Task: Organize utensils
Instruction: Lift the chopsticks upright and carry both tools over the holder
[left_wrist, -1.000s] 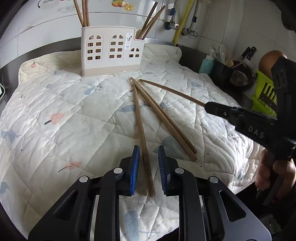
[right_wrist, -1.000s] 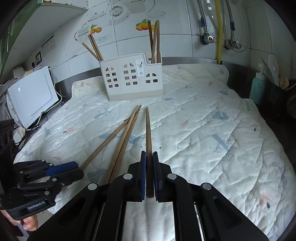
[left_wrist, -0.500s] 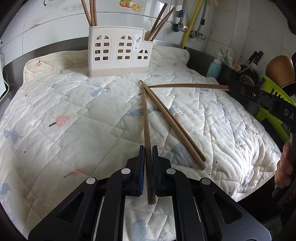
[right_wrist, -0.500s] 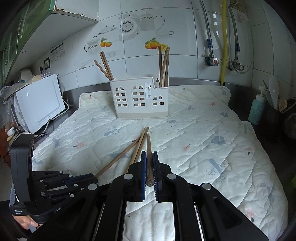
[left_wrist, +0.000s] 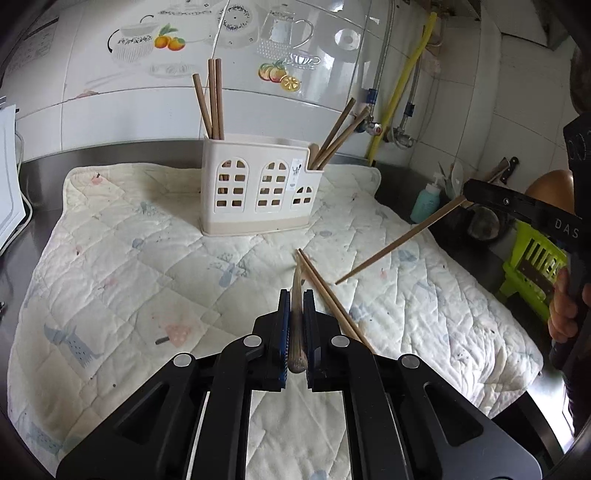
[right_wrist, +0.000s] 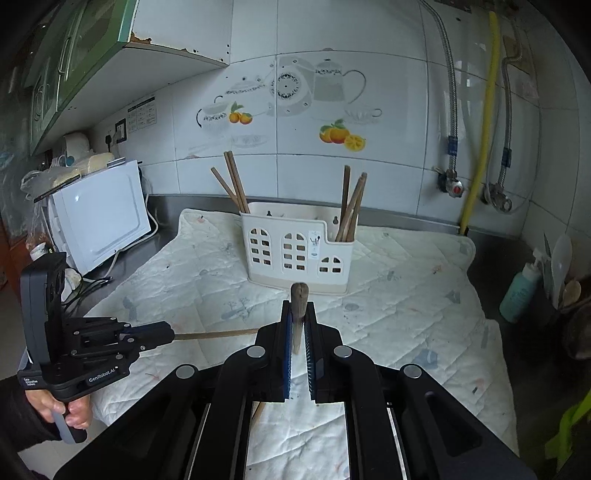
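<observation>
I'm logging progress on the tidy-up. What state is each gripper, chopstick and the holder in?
left gripper: shut on a chopstick, lifted.
right gripper: shut on another chopstick, lifted.
loose chopsticks: lying on the quilted mat.
utensil holder: upright; chopsticks standing in both end compartments.

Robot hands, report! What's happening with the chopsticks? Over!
Left gripper, right gripper each shut on one chopstick. Two chopsticks on quilt. Holder path clear.
</observation>
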